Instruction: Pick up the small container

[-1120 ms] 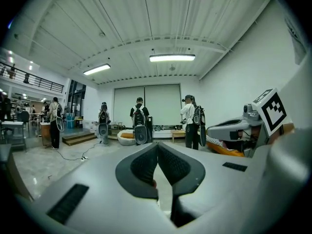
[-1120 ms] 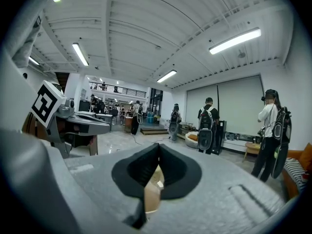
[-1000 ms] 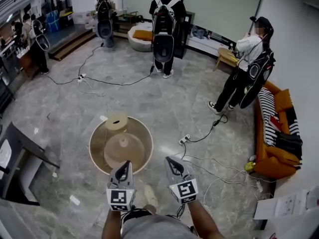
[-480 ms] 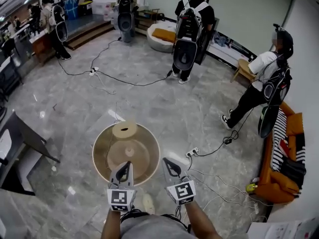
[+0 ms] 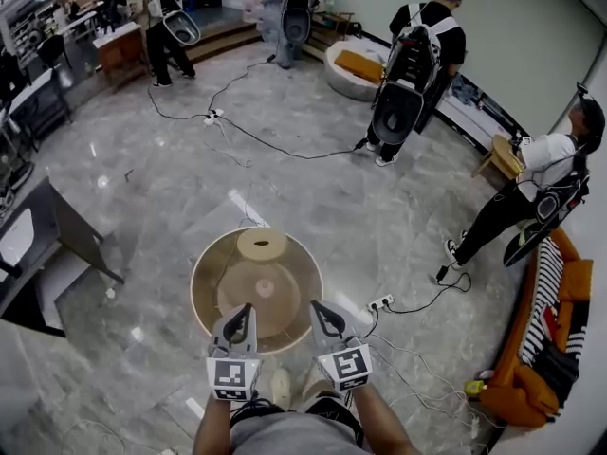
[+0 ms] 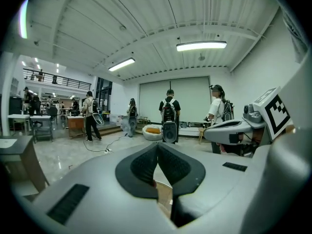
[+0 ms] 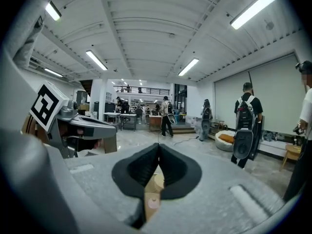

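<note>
Over the near rim of the round worktop [image 5: 213, 273], my left tongs [image 5: 244, 311] and right tongs [image 5: 319, 309] hang clenched and empty. The small container [image 5: 266, 287] sits at the worktop's middle, just ahead of both tips. A tan ring [image 5: 262, 245] lies at the far rim.

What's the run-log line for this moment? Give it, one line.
left gripper: shut, empty | right gripper: shut, empty | round tan wooden table: ahead | small pink round item: on table, ungripped
</note>
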